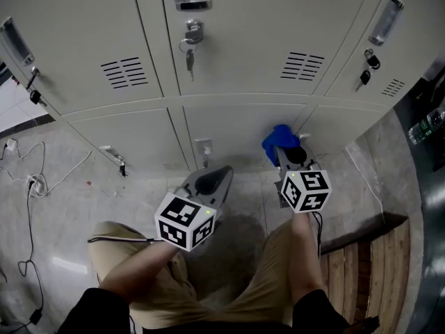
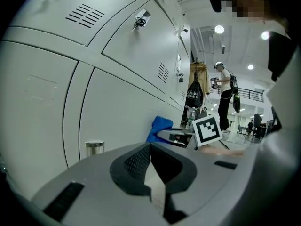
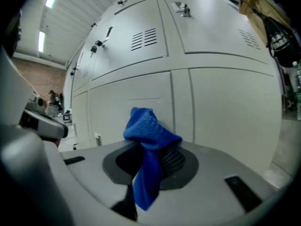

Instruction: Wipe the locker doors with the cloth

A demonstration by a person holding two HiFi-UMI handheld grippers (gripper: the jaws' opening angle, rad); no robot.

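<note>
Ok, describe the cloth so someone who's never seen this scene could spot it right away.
Start at the wall of pale grey lockers and drop to the bottom row. There the cloth sits bunched in the right claw, the only bright blue thing among all that grey.

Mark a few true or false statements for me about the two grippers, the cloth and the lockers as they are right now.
1. The right gripper clamps the blue cloth between its jaws. True.
2. The left gripper holds a second cloth. False: its jaws are together with nothing between them.
3. A key hangs from the lock of the upper middle locker door. True.
4. The cloth lies on the floor. False: the right gripper holds it up in front of the lower lockers.
</note>
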